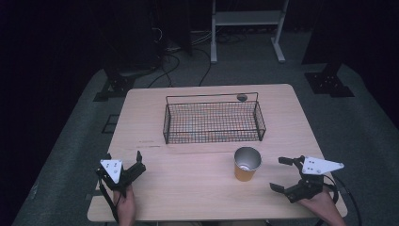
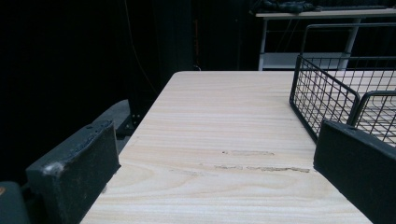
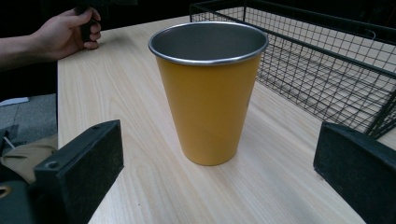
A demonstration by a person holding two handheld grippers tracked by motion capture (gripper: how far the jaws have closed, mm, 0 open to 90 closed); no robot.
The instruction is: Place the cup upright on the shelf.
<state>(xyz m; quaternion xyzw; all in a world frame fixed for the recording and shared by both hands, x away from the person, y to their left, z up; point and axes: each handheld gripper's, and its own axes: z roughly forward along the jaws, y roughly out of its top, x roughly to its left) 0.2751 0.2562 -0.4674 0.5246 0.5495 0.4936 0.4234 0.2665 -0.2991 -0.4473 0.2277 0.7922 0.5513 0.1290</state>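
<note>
Pale wooden desk [image 1: 188, 188]: upright yellow cup [image 1: 246, 164] stands near the front edge, just left of the right claw [image 1: 285, 174], whose jaws are spread; left claw [image 1: 123, 165], also spread, sits farther off

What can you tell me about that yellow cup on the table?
The cup is a tapered tumbler, yellow-orange outside with a bare silvery metal rim and inside, and it looks empty. It stands upright, mouth up, on the pale wooden table, near its front right, just in front of the black wire basket and apart from it. The right tongs are open, pointed at it from the side, not touching it.
</note>
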